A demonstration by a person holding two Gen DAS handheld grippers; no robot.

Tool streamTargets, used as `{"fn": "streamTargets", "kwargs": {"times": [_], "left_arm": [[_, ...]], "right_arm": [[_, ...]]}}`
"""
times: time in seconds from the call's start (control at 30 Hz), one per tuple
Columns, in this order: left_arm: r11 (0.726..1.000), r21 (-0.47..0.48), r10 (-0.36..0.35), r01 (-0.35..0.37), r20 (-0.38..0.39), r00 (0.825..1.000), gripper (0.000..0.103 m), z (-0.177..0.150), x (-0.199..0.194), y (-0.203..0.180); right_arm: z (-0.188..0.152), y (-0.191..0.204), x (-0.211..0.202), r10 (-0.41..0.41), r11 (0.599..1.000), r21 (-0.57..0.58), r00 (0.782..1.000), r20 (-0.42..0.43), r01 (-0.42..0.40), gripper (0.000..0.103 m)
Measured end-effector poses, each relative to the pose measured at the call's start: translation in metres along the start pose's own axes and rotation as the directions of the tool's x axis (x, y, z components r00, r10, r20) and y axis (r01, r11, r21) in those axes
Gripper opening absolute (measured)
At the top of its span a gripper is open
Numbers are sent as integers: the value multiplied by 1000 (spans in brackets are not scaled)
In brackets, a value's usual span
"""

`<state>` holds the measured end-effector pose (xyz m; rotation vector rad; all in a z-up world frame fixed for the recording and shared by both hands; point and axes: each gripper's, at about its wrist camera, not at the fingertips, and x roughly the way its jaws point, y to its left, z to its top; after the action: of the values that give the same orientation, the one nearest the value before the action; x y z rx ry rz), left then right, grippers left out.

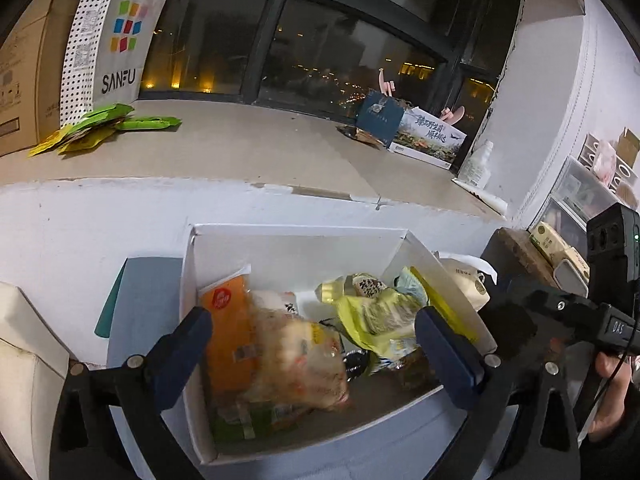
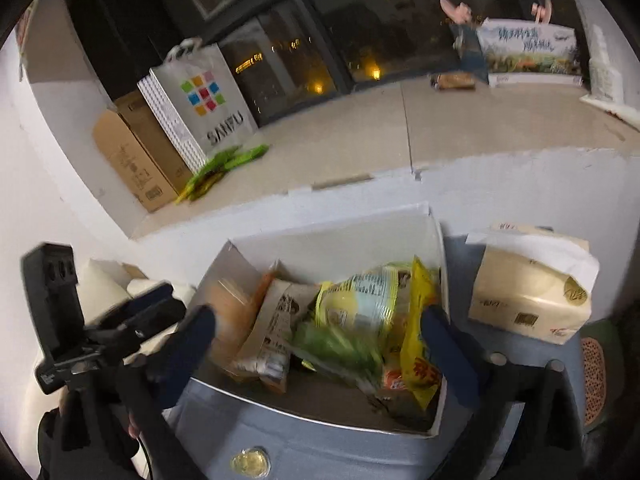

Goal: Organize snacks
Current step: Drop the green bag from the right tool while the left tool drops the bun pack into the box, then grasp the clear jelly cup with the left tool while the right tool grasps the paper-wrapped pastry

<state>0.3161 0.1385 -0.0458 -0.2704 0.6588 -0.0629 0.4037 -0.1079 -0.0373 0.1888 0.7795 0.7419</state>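
A white cardboard box holds several snack packets. In the left wrist view an orange packet stands at its left, a clear crinkly bag lies in the middle and a yellow-green bag at the right. My left gripper is open and empty above the box, its fingers wide apart. In the right wrist view the same box shows the yellow-green bag, a yellow packet and a printed white packet. My right gripper is open and empty over it.
A tissue pack stands right of the box on the grey-blue surface. A gold coin-like item lies in front. On the ledge behind are a SANFU paper bag, green packets, a cardboard carton and a printed box.
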Motion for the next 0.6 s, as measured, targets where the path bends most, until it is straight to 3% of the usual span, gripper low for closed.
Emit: {"fn": "streamTargets", "kwargs": {"times": [0.3,0.37,0.6], "left_arm": [[997,77,0,-4,56,998,103,-21,-60,-14],[996,86,9,-16,77,997,103,-33,-79,-18],[995,84,-69,60,109,992,103,-100,-133,-35]], "right_arm": [[-14,27,-32,11,994,-106,1000,26,-8,103],[-24,40,-44,10,988,-155,999,38,-4,103],[-89,63,-85,77,974,-219,994,81,-58,103]]}}
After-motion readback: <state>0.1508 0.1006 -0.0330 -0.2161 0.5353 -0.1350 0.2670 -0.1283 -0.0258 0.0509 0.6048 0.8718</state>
